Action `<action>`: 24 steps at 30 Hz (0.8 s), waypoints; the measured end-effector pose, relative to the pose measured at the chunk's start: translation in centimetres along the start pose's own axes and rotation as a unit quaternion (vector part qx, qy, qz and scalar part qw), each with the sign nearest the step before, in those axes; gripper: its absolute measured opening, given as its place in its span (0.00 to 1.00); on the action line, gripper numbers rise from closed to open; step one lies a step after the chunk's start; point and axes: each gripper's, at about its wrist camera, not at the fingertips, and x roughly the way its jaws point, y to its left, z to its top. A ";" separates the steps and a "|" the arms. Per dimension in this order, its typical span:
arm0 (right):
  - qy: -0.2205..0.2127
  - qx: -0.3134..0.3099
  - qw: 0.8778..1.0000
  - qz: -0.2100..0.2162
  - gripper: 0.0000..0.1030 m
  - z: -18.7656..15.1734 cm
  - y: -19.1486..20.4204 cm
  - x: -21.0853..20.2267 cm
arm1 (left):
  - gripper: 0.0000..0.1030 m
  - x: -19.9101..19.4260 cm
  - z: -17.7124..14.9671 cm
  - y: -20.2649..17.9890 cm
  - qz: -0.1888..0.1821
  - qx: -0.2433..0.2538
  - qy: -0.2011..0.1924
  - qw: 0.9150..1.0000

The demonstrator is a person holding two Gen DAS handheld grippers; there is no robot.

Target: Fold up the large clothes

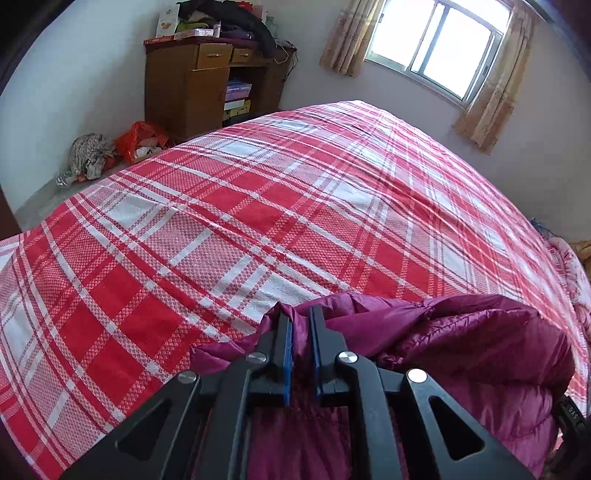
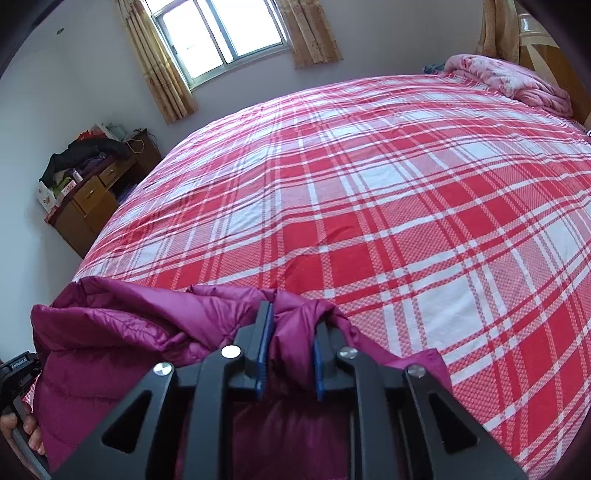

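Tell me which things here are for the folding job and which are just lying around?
For the job:
purple jacket
left gripper, clamped on the jacket
right gripper, clamped on the jacket
bed, under the jacket

Just lying about:
pink blanket
wooden desk
orange bag
curtains

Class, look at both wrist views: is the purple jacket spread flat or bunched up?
Bunched: the purple jacket hangs crumpled between the left hand-held gripper and right hand-held gripper, above the bed.

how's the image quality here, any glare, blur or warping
Left wrist view: the window is blown out white, the plaid bedspread bulges from fisheye warp, and the left tool on the purple jacket is sharp. Right wrist view: same overexposed window, curved bed edges, dark corner vignetting.
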 end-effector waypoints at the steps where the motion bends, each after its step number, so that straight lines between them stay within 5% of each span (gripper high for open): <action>1: 0.007 0.005 1.000 0.004 0.20 0.1 -0.1 0.4 | 0.08 0.3 -0.2 -0.2 0.009 0.006 -0.002 1.000; 8: 0.014 0.039 0.998 0.041 0.20 0.1 -1.3 0.6 | 0.08 1.5 -1.1 -1.9 0.060 0.045 -0.019 0.997; 14: 0.007 0.059 0.996 0.071 0.28 1.2 -1.8 -1.4 | 0.08 1.7 -1.2 -1.8 0.066 0.050 -0.019 0.996; 17: -0.053 0.068 0.993 0.079 0.51 2.3 -1.9 -5.4 | 0.08 1.8 -1.2 -2.0 0.071 0.054 -0.020 0.996; 18: -0.078 0.065 0.992 0.072 0.70 2.6 -1.8 -6.8 | 0.08 1.8 -1.2 -2.1 0.076 0.058 -0.020 0.995; 19: -0.104 0.060 0.991 0.063 0.77 2.8 -1.6 -8.3 | 0.08 1.9 -1.2 -2.3 0.079 0.061 -0.020 0.995; 22: -0.157 0.012 0.987 0.038 0.74 3.5 0.2 -11.4 | 0.08 1.9 -1.4 -2.6 0.086 0.067 -0.021 0.994; 23: -0.154 -0.019 0.987 0.034 0.67 3.7 1.4 -11.5 | 0.08 1.9 -1.3 -2.6 0.088 0.068 -0.021 0.994; 24: -0.133 -0.064 0.989 0.022 0.46 3.7 3.3 -10.7 | 0.08 2.0 -1.4 -2.6 0.090 0.069 -0.021 0.993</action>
